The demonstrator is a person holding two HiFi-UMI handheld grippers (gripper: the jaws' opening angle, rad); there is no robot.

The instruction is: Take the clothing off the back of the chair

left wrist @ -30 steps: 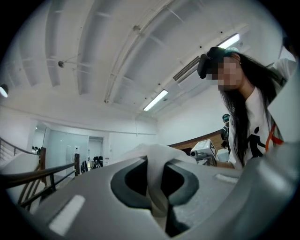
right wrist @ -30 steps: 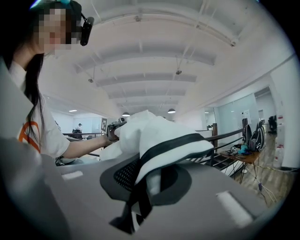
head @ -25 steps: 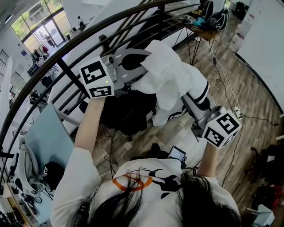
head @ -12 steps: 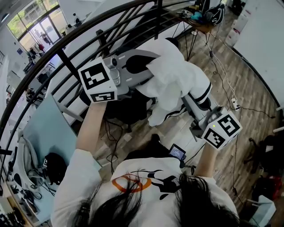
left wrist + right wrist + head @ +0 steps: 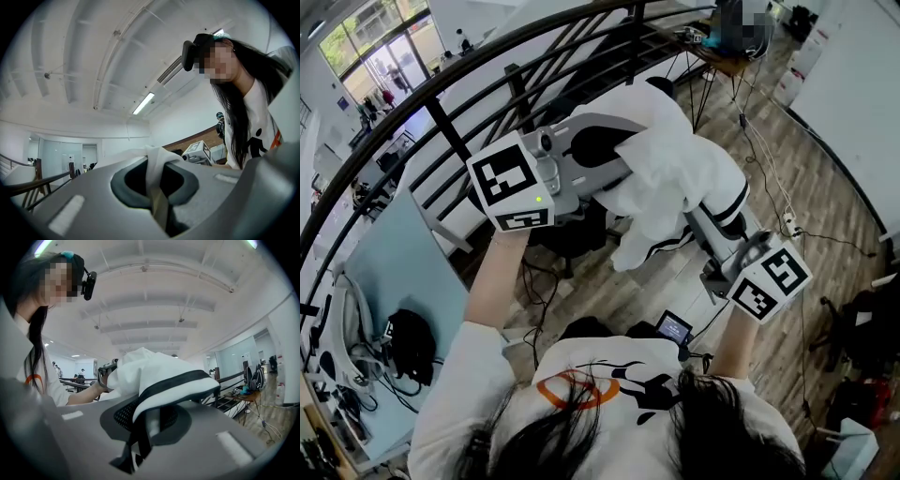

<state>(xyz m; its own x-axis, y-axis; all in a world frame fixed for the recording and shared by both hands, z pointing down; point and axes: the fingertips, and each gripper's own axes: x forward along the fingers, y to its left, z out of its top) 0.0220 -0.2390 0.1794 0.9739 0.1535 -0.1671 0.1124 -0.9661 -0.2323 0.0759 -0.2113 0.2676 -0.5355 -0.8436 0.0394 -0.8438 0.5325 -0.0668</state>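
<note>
Head view: left hand-held gripper [image 5: 614, 157] and right hand-held gripper [image 5: 705, 214] pinch the garment [image 5: 675, 155] above the chair [image 5: 574, 234], whose back could snag its dangling hem.

left gripper [image 5: 157, 190], right gripper [image 5: 143, 432] held level, clamped.

Clothing [image 5: 675, 164]: white with black stripes along one edge, bunched. One white fold is pinched in the left hand-held gripper [image 5: 617, 157], the striped edge in the right hand-held gripper [image 5: 719, 214]. The rest sags between them. Chair [image 5: 572, 239]: black, standing below, partly hidden.
</note>
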